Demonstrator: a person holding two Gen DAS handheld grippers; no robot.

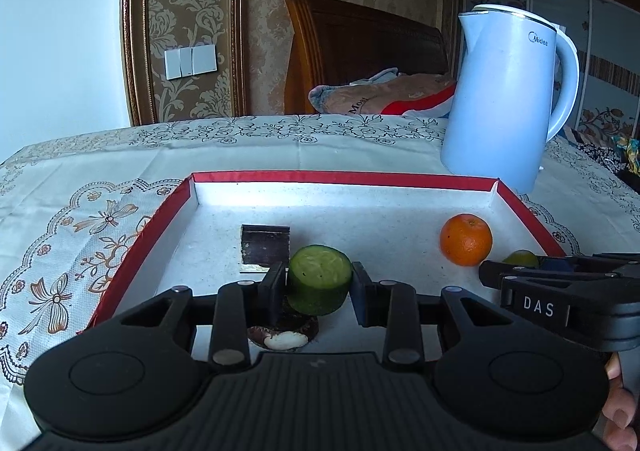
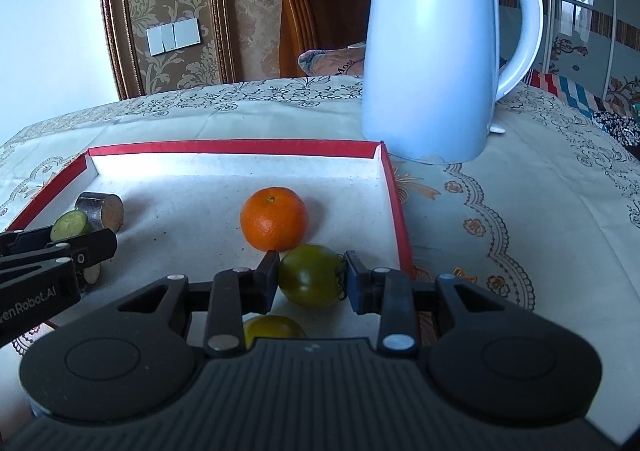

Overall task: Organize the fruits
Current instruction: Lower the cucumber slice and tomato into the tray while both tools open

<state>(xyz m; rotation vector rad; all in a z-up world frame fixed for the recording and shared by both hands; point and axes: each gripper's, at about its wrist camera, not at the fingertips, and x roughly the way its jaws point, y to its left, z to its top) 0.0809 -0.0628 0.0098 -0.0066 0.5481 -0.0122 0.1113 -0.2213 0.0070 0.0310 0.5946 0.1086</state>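
A red-rimmed tray (image 1: pixel 340 177) with a white floor lies on the tablecloth. My left gripper (image 1: pixel 319 279) is shut on a cut cucumber piece (image 1: pixel 320 271), just above a dark-skinned slice with white flesh (image 1: pixel 280 339). My right gripper (image 2: pixel 312 277) is shut on a green tomato (image 2: pixel 310 275) near the tray's right wall. An orange (image 2: pixel 274 219) sits just behind that tomato. A second yellow-green tomato (image 2: pixel 274 329) lies under the right gripper, partly hidden. A dark cylindrical piece (image 1: pixel 265 249) rests behind the cucumber. In the left wrist view the right gripper (image 1: pixel 516 267) shows at the right.
A tall pale blue kettle (image 2: pixel 436 51) stands on the cloth behind the tray's right far corner. The patterned tablecloth (image 1: pixel 80 179) extends left of and behind the tray. A bed headboard and wallpapered wall are beyond. A person's fingers (image 1: pixel 620 403) show at the lower right.
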